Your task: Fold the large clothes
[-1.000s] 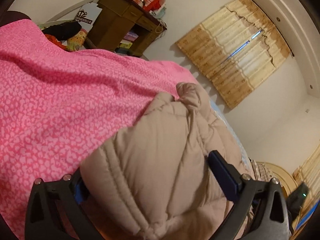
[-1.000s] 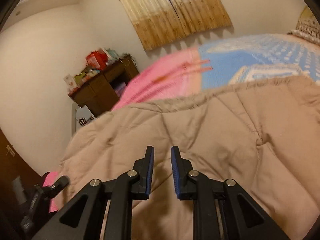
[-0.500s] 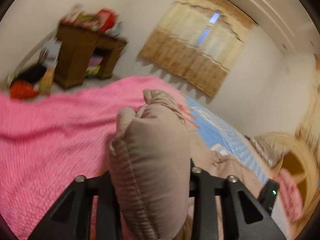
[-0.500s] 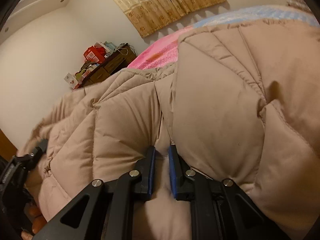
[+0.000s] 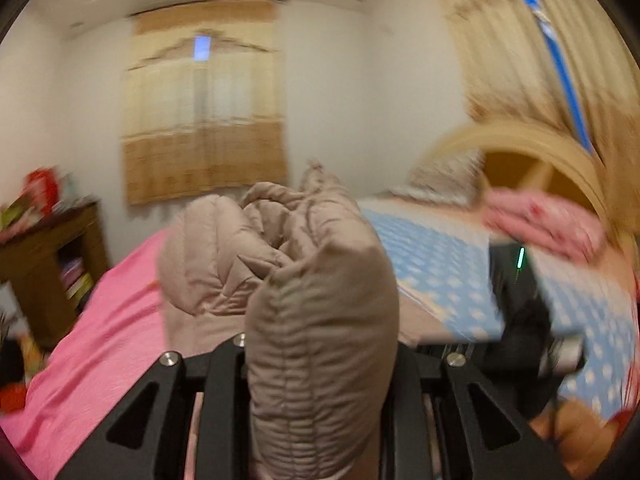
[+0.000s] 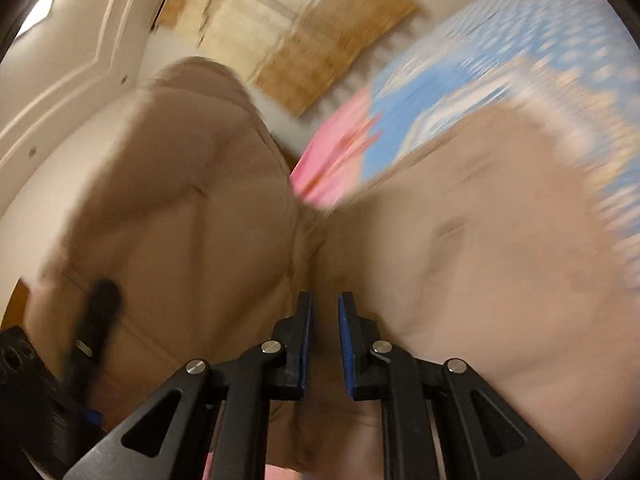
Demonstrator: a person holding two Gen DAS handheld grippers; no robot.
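A fold of the puffer jacket is carried across the bed

The left gripper (image 5: pixel 320 360) is clamped on a thick bunched edge of the beige quilted jacket (image 5: pixel 320 320), which is held up between its jaws and hides the fingertips. The right gripper (image 6: pixel 322 344) is seen with its blue pads (image 6: pixel 303 344) set narrowly apart; jacket fabric lies right behind the gap, but whether any of it is pinched cannot be told through the blur. The rest of the jacket (image 6: pixel 460 260) is spread on the bed, over the pink blanket (image 5: pixel 100 340) and beside the blue patterned sheet (image 5: pixel 440 272). The step in hand is judged to be an early fold-over. Next, the lifted edge is to be laid flat and aligned on the body of the jacket before the grip is released.
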